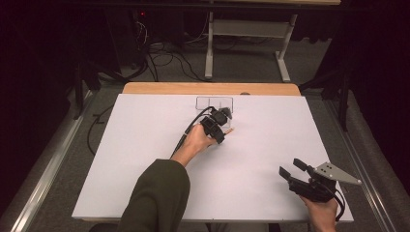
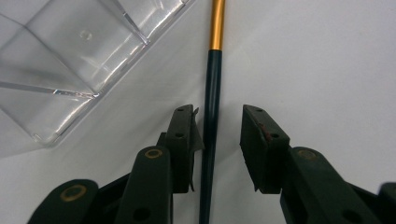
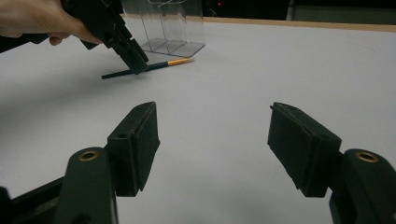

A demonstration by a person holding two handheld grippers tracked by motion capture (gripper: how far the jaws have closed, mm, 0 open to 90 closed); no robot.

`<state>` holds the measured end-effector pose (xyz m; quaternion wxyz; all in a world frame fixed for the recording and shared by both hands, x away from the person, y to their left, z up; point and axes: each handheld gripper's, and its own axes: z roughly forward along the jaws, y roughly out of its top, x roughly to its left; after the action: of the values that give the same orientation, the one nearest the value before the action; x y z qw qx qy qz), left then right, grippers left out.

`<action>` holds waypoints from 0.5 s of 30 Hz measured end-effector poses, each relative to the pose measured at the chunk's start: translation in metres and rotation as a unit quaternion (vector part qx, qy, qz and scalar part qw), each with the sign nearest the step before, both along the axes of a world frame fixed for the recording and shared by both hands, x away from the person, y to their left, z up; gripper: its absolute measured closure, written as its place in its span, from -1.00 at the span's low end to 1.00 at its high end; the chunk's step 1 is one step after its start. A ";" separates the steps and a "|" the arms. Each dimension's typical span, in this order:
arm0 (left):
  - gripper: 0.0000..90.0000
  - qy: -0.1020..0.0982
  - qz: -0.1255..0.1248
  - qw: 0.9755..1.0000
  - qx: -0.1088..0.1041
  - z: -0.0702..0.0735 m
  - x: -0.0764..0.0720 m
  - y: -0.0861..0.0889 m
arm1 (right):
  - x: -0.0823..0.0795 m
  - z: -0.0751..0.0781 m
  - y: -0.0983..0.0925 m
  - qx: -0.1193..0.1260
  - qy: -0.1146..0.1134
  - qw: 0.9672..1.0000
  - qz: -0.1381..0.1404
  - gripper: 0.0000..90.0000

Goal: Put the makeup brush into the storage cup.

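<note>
- Here, the left gripper [image 2: 217,135] straddles a dark brush handle [image 2: 210,116] lying flat on the white table [image 1: 145,159]; the jaws stand spread on either side, the left pad almost touching, the right one apart.
- The handle's long axis runs straight up between the jaws, its gold ferrule [image 2: 217,23] pointing away, just beside a clear plastic organiser [image 2: 70,60].
- The bristle end is cut off by the frame's top edge.
- Well apart, near the table's right corner, the right gripper [image 1: 292,167] hovers, jaws wide and holding nothing.
</note>
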<state>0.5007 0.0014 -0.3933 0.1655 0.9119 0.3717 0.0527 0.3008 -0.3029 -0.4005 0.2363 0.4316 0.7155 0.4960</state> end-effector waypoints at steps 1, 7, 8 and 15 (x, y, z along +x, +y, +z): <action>0.45 0.000 0.000 1.000 0.000 0.000 0.000 0.000 | 0.000 0.000 0.000 0.000 0.000 1.000 0.000 -0.21; 0.50 0.002 0.003 1.000 -0.001 -0.002 0.003 0.000 | 0.000 0.000 0.000 0.001 0.001 1.000 0.001 -0.21; 0.51 0.002 0.003 1.000 0.000 -0.002 0.003 0.000 | 0.000 0.000 0.000 0.001 0.001 1.000 0.001 -0.21; 0.60 0.002 0.005 1.000 -0.001 -0.003 0.005 0.000 | 0.000 -0.001 0.000 0.001 0.002 1.000 0.001 -0.21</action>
<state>0.5052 0.0018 -0.3966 0.1658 0.9101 0.3762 0.0510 0.3011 -0.3027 -0.4011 0.2339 0.4321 0.7161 0.4957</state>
